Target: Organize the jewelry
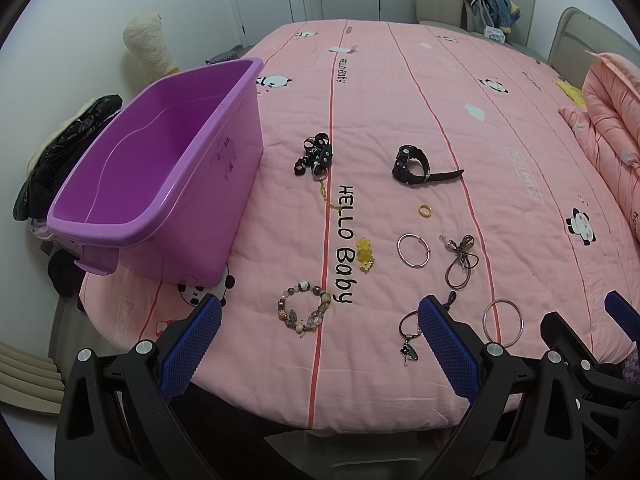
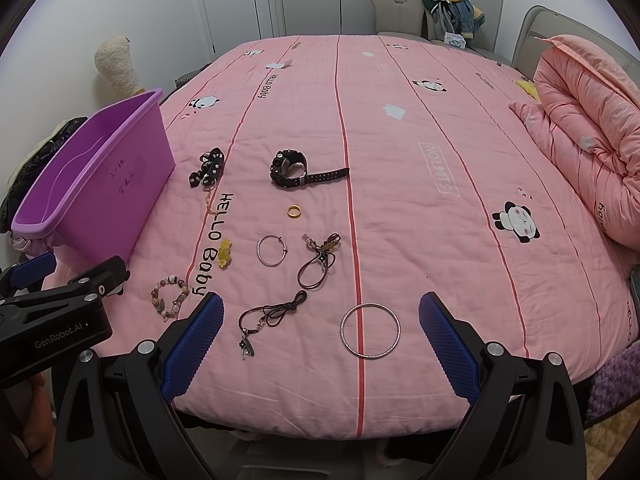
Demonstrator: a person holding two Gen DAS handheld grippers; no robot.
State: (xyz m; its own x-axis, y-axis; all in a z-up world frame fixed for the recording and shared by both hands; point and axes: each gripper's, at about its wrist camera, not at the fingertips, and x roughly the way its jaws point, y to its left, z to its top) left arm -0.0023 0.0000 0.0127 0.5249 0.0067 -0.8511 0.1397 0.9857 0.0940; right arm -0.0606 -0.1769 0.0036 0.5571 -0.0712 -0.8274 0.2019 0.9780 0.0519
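Observation:
Jewelry lies spread on a pink bedspread. A beaded bracelet lies near my left gripper, which is open and empty. A large silver bangle lies between the fingers of my right gripper, also open and empty. Further off lie a black watch, a gold ring, a thin silver hoop, a brown cord necklace, a dark cord bracelet with charm, yellow flower clips and a black studded piece with chain. An empty purple bin stands at the left.
A folded pink quilt lies at the right of the bed. A black bag and a cream plush toy sit beyond the bin on the left. A chair with clothes stands behind the bed.

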